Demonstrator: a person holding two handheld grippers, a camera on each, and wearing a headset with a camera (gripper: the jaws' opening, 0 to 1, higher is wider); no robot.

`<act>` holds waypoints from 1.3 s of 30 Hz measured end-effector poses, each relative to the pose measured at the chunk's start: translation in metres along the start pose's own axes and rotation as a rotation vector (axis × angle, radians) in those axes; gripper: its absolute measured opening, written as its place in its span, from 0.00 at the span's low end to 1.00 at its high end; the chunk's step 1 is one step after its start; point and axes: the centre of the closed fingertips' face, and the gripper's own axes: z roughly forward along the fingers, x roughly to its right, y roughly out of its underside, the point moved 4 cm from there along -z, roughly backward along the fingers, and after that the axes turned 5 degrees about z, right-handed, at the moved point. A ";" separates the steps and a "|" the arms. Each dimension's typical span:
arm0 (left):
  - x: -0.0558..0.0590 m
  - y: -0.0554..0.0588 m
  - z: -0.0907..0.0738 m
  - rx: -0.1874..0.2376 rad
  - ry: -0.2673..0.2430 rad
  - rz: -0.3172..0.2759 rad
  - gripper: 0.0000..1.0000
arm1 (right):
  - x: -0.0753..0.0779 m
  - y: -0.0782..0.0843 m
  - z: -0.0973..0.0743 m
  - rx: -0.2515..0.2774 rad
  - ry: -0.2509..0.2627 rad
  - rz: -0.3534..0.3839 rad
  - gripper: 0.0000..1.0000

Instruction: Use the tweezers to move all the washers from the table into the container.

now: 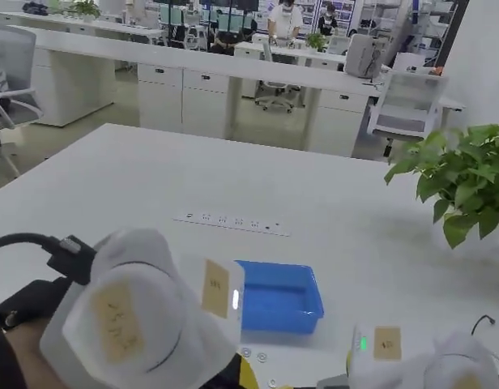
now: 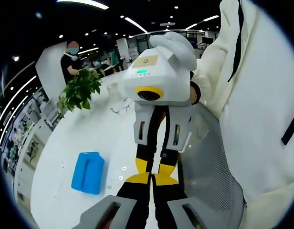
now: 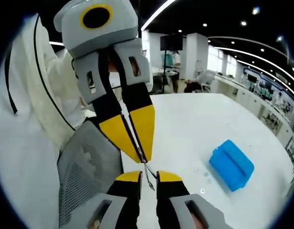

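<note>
Nearest, tip to tip and facing each other: left gripper (image 3: 141,158) and right gripper (image 3: 149,178). Left jaws, black with yellow ends, pressed together on a pair of thin silver metal tweezers (image 3: 148,175), clamped between the yellow ends. Right jaws a little apart, with the pointed end of the tweezers in the gap between them; impossible to tell whether it touches either jaw. Close beside both, a grey mesh-backed chair (image 3: 85,167) and a person's white garment (image 2: 261,119).

Further out on the white tabletop (image 1: 152,186), a few small round metal washers (image 1: 254,355), lying loose just beside the near side of a shallow blue rectangular plastic container (image 1: 279,297), outside it.

Beyond the container, a flat white power strip (image 1: 232,222) near the middle of the table. Off to the right, at the table's edge, a leafy green potted plant (image 1: 464,180).

Behind all that, rows of long white office desks (image 1: 193,85) with drawer fronts, a pale swivel chair (image 1: 405,104) drawn up to one of them, and people (image 1: 283,18) standing far off at the back of the room.
</note>
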 end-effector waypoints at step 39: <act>-0.025 0.082 0.032 0.063 -0.224 -0.268 0.22 | 0.034 0.002 0.013 -0.021 -0.021 0.115 0.01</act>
